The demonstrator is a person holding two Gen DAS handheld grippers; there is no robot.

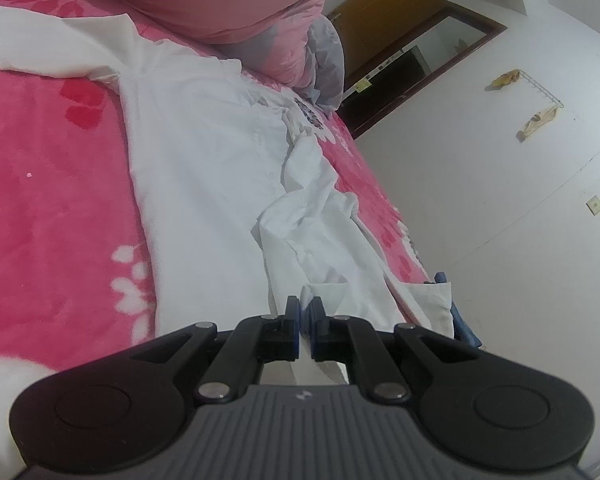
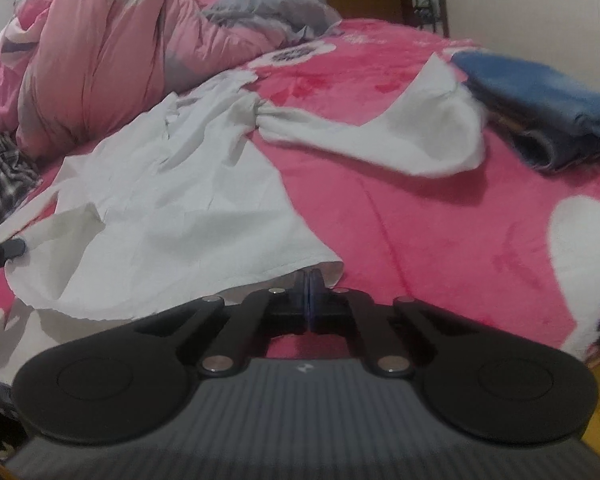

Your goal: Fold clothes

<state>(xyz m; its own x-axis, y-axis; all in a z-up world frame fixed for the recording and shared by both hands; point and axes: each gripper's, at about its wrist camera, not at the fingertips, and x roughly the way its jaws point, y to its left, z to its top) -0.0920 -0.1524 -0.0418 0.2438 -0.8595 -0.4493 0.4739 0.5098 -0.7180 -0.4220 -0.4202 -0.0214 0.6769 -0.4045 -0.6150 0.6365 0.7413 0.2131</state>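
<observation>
1. A white long-sleeved shirt point(image 2: 172, 200) lies spread across a bed covered by a pink floral blanket point(image 2: 440, 240).
2. The left gripper point(image 1: 305, 312) has its blue-padded fingers pressed together on a fold of the shirt's white cloth point(image 1: 220, 200); the fabric passes between the pads and shows again below them.
3. In the left wrist view the shirt runs away from the gripper toward the head of the bed, creased along its middle, with one sleeve point(image 1: 52, 48) stretched out to the left.
4. The right gripper point(image 2: 309, 284) is clamped on the hem of the shirt, the edge of the cloth draping over its fingertips.
5. In the right wrist view the other sleeve point(image 2: 400, 136) reaches to the right, its cuff end just beside a folded pair of blue jeans point(image 2: 548, 100).
6. A bunched pink duvet point(image 2: 100, 48) is heaped at the far end of the bed.
7. A checked garment point(image 2: 4, 176) lies at the left edge, near the duvet.
</observation>
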